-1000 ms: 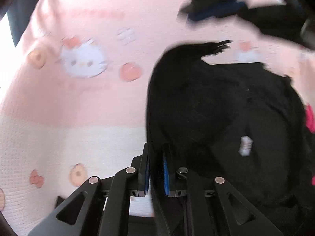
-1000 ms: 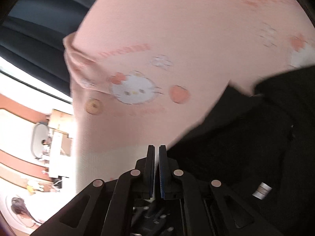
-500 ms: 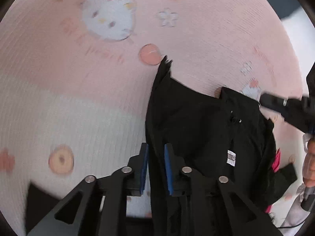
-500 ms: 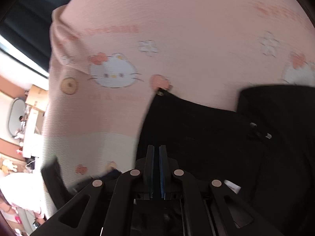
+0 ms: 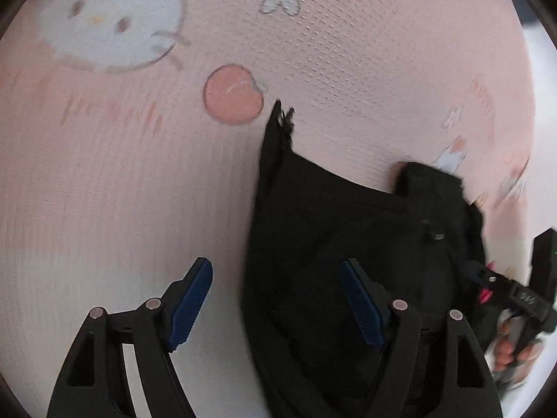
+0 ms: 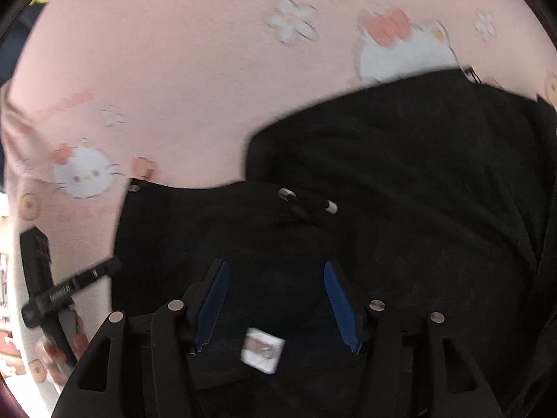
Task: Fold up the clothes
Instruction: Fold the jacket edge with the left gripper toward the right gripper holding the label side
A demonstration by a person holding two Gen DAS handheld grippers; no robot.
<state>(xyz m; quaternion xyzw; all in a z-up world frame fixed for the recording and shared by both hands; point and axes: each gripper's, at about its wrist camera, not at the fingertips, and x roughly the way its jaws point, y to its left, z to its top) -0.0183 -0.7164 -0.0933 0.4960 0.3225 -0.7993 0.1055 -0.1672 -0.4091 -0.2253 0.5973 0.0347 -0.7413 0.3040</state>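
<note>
A black garment (image 5: pixel 330 244) lies spread on a pink cartoon-cat blanket (image 5: pixel 139 174). My left gripper (image 5: pixel 276 299) hangs just above the garment's left edge. Its jaws are opening, with the edge between the blue pads and untouched by them. My right gripper (image 6: pixel 275 306) hovers over the middle of the black garment (image 6: pixel 400 174), above a white label (image 6: pixel 263 350). Its jaws are opening too, and the pads press on nothing. A drawstring with silver tips (image 6: pixel 308 200) lies on the cloth ahead of it.
The right gripper's fingers (image 5: pixel 487 278) and the hand holding it (image 5: pixel 511 348) show at the right edge of the left wrist view. The left gripper's fingers (image 6: pixel 87 277) show at the left of the right wrist view. Bare pink blanket (image 6: pixel 191 69) stretches beyond the garment.
Both grippers were shut on the black cloth; both have sunk toward the blanket and spread their jaws wide, letting the garment go. It now lies flat.
</note>
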